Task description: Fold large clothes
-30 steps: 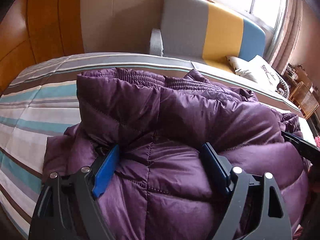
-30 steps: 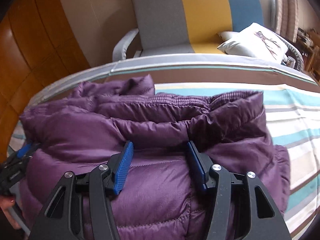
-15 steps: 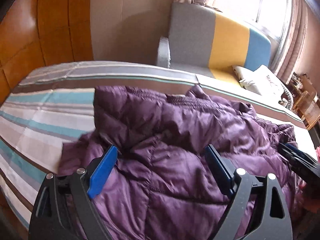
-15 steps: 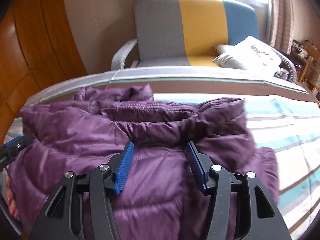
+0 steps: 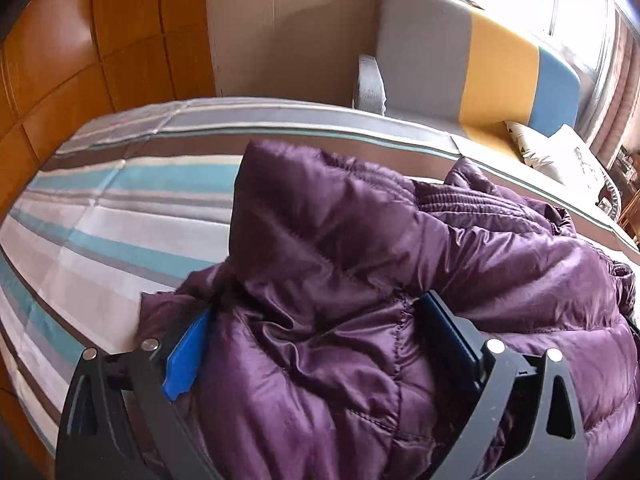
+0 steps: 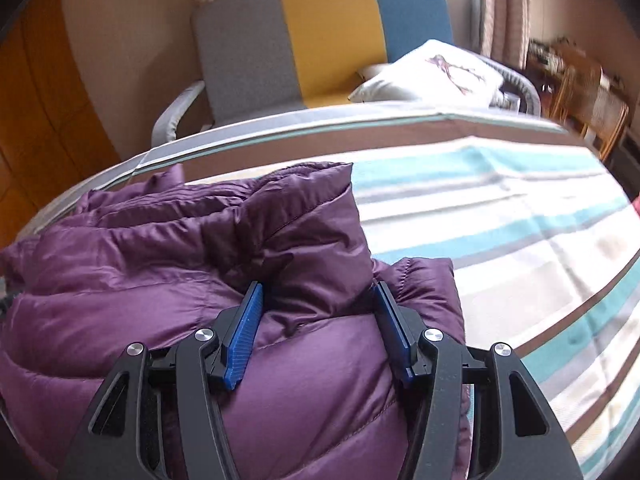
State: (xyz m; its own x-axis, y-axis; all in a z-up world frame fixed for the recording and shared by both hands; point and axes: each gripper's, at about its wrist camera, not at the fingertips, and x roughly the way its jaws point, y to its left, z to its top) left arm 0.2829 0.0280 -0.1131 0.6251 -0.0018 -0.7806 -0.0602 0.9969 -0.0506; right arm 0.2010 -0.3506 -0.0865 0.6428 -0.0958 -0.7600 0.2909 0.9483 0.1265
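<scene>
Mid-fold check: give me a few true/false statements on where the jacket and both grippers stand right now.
1. The purple puffer jacket lies on a striped bedspread. True.
2. The right gripper is shut flat with nothing between its fingers. False: jaws apart, straddling a raised fold of jacket.
3. The left gripper is open over the jacket. True.
4. The white cushion sits on the bed. False: it sits on the grey, yellow and blue armchair.
</scene>
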